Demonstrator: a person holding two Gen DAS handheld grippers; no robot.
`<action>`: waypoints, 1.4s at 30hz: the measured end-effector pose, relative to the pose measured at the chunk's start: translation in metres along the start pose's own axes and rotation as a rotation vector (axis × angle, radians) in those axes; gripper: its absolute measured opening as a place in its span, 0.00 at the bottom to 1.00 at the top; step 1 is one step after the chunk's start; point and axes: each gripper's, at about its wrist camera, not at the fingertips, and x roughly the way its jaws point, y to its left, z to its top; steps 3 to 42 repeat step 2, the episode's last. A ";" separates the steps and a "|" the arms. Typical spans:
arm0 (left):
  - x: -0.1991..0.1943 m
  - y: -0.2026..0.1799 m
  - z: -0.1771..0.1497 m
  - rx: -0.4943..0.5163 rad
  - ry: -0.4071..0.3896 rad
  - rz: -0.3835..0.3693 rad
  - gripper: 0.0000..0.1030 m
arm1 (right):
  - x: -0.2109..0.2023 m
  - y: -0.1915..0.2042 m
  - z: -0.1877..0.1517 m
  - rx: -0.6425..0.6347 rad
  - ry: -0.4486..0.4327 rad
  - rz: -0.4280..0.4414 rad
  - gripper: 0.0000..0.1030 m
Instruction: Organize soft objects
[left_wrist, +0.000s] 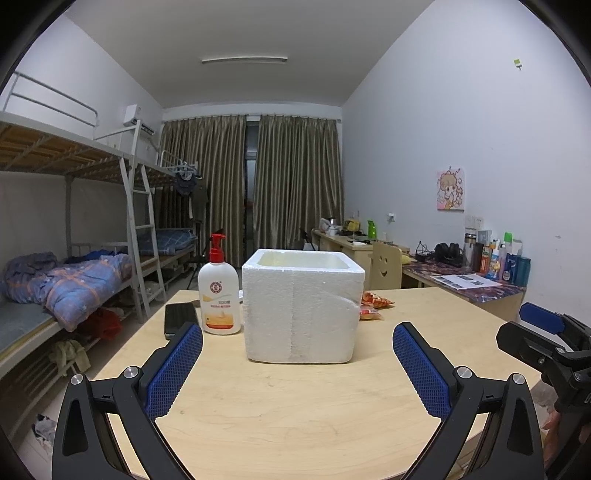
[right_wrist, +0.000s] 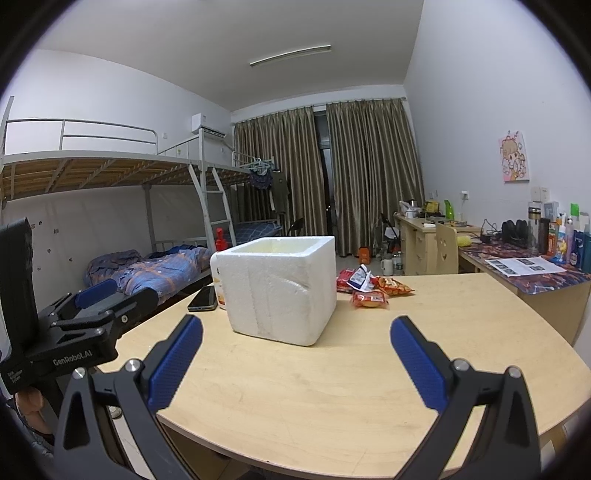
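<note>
Both grippers, left (left_wrist: 297, 363) and right (right_wrist: 295, 360), hovered wide open and empty near the foam box (right_wrist: 279, 288); snack packets (right_wrist: 373, 290) lay unsorted on the table (right_wrist: 332, 398), far right of it.

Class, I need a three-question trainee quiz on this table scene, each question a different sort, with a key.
1. True or false: the left tongs hold a snack packet.
2. Which stands right beside the foam box: A) lotion bottle, B) kettle, C) mug?
3. Fill in: the snack packets lie ___ the box.

Key: 1 false, both the left and the right tongs are open and empty; 2 A; 3 outside, on the table.
</note>
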 end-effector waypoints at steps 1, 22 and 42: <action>0.001 0.000 0.000 -0.001 0.002 -0.001 1.00 | 0.000 0.000 0.000 0.000 0.000 0.000 1.00; 0.001 0.000 0.000 0.001 0.004 -0.005 1.00 | 0.000 0.000 -0.001 0.003 -0.003 -0.003 1.00; 0.001 0.000 0.000 0.001 0.004 -0.005 1.00 | 0.000 0.000 -0.001 0.003 -0.003 -0.003 1.00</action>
